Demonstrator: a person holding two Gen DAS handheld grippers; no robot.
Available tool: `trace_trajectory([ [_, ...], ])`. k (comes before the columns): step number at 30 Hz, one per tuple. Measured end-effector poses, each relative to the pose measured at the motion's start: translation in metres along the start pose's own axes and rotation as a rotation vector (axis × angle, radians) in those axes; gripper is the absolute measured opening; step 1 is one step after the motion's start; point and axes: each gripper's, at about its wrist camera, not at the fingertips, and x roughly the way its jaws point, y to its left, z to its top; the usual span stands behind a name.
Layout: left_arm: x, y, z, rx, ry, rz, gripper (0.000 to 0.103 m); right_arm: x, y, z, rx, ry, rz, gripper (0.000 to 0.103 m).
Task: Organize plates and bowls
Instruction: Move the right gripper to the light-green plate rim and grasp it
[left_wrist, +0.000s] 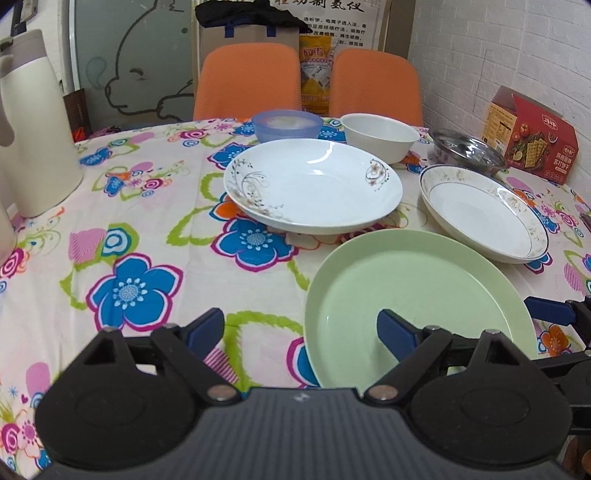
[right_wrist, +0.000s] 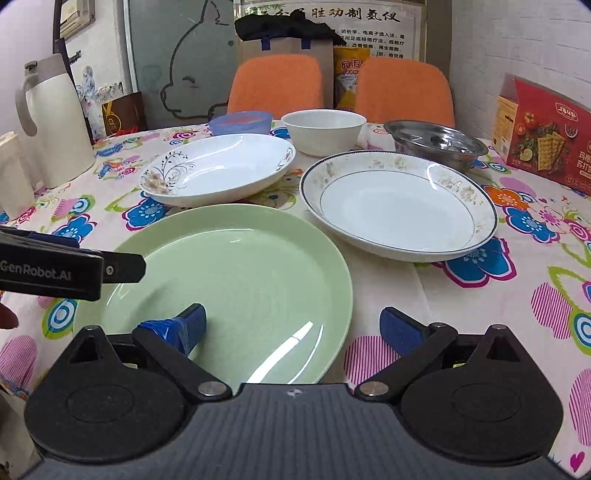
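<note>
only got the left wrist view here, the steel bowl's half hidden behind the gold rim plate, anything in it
Observer: From the right wrist view the steel bowl looks empty.
Operator: right gripper open?
Observer: Yes, the right gripper is open, straddling the green plate at its right rim.
Operator: is the gold rim plate touching the green one
Observer: No, the gold rim plate sits apart, tablecloth showing between.

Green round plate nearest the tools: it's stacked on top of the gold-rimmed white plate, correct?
No. The green round plate lies directly on the floral tablecloth, beside the gold-rimmed white plate, not stacked on it. The right wrist view shows this.
</note>
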Motion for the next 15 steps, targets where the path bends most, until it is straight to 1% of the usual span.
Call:
trace_trajectory([
  [2, 0.005, -0.002, -0.001, 0.024, 0.013, 0.0, 0.088, -0.001, 0.0, -0.003, -0.005, -0.022, -0.002, 0.089],
  [3, 0.007, -0.003, -0.002, 0.033, 0.023, -0.002, 0.078, -0.002, 0.0, -0.006, -0.004, -0.036, -0.002, 0.089],
  [4, 0.01, -0.004, -0.004, 0.036, 0.032, -0.009, 0.077, -0.003, 0.0, -0.007, -0.008, -0.048, -0.006, 0.089],
  [10, 0.01, -0.006, -0.005, 0.038, 0.03, -0.018, 0.077, 0.0, 0.005, -0.004, -0.008, -0.057, -0.012, 0.09],
  [13, 0.01, -0.008, -0.005, 0.029, 0.027, -0.014, 0.076, 0.001, 0.011, -0.007, -0.034, -0.082, 0.022, 0.09],
  [14, 0.009, -0.008, -0.006, 0.026, 0.025, -0.014, 0.075, 0.001, 0.012, -0.009, -0.044, -0.094, 0.037, 0.09],
  [15, 0.008, -0.01, -0.007, 0.023, 0.021, -0.022, 0.068, 0.0, 0.013, -0.011, -0.047, -0.107, 0.04, 0.09],
])
